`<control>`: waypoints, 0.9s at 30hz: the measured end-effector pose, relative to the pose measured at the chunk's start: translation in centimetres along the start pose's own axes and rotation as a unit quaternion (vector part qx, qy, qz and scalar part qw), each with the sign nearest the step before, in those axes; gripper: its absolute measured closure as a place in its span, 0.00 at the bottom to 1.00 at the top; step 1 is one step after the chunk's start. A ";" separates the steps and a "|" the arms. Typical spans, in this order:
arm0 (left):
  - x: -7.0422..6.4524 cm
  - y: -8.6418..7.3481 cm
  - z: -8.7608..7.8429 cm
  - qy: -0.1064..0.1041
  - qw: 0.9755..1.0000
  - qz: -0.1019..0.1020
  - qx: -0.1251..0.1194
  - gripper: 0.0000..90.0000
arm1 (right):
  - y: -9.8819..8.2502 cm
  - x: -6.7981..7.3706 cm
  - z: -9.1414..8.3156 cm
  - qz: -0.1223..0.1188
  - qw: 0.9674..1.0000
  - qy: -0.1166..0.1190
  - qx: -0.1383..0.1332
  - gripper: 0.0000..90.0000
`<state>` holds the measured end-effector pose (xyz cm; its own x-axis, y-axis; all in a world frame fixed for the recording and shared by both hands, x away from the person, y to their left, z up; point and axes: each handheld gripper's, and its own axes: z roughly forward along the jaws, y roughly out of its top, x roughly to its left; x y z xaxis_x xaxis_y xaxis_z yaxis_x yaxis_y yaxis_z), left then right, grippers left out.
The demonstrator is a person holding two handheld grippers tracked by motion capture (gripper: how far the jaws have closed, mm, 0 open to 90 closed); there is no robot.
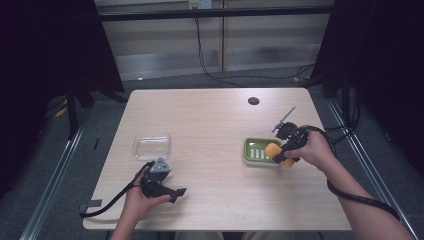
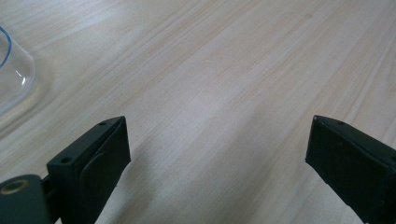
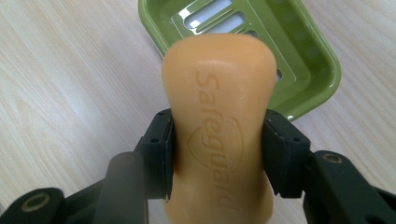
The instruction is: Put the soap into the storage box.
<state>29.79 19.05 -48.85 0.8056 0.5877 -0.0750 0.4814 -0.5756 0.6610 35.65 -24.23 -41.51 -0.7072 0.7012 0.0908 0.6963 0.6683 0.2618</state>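
Observation:
An orange bar of soap point(image 3: 219, 121) with embossed lettering is clamped between the jaws of my right gripper point(image 3: 217, 156). It hangs over the near edge of a green soap dish point(image 3: 303, 56) with a slotted white insert. From above, the soap point(image 1: 274, 150) and right gripper point(image 1: 286, 152) sit at the right edge of the soap dish point(image 1: 252, 150). My left gripper point(image 1: 177, 192) rests low on the table near the front left, jaws wide apart with nothing between them. In its own view the left gripper point(image 2: 217, 154) looks along bare wood.
A clear plastic container point(image 1: 151, 145) lies on the wooden table point(image 1: 215, 120) just beyond the left hand; its edge point(image 2: 16, 79) appears at the left of the left gripper view. A dark round hole point(image 1: 253, 101) sits near the far edge. Cables trail off both sides.

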 end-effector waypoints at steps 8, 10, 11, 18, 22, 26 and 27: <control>0.0 0.0 0.0 0.000 1.000 -0.003 -0.002 0.07 | 0.3 0.0 0.1 -0.004 1.000 -0.001 0.000 0.56; 0.0 0.0 0.0 0.000 1.000 -0.002 -0.002 0.07 | 0.4 -0.1 0.2 -0.012 1.000 -0.003 -0.005 0.56; 0.0 0.0 0.0 0.001 1.000 0.000 0.000 0.07 | 0.5 -0.2 0.3 -0.015 1.000 -0.004 -0.005 0.56; 0.0 0.0 0.1 -0.001 1.000 0.000 -0.003 0.07 | 0.8 -0.3 0.2 -0.015 1.000 -0.004 -0.007 0.56; 0.0 0.0 0.0 -0.003 1.000 0.000 0.003 0.07 | 1.1 -0.4 0.2 -0.031 0.999 -0.010 -0.005 0.56; 0.0 0.0 0.0 -0.003 1.000 0.000 0.002 0.07 | 1.3 -0.4 0.4 -0.041 0.999 -0.011 -0.003 0.56; 0.0 0.0 0.0 -0.003 1.000 0.000 0.003 0.07 | 1.3 -0.4 0.4 -0.041 0.999 -0.011 -0.003 0.56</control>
<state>29.83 19.04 -48.86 0.8079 0.5840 -0.0795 0.4830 -0.5787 0.6572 36.95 -23.54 -41.59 -0.7595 0.6487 0.0477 0.6345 0.7227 0.2739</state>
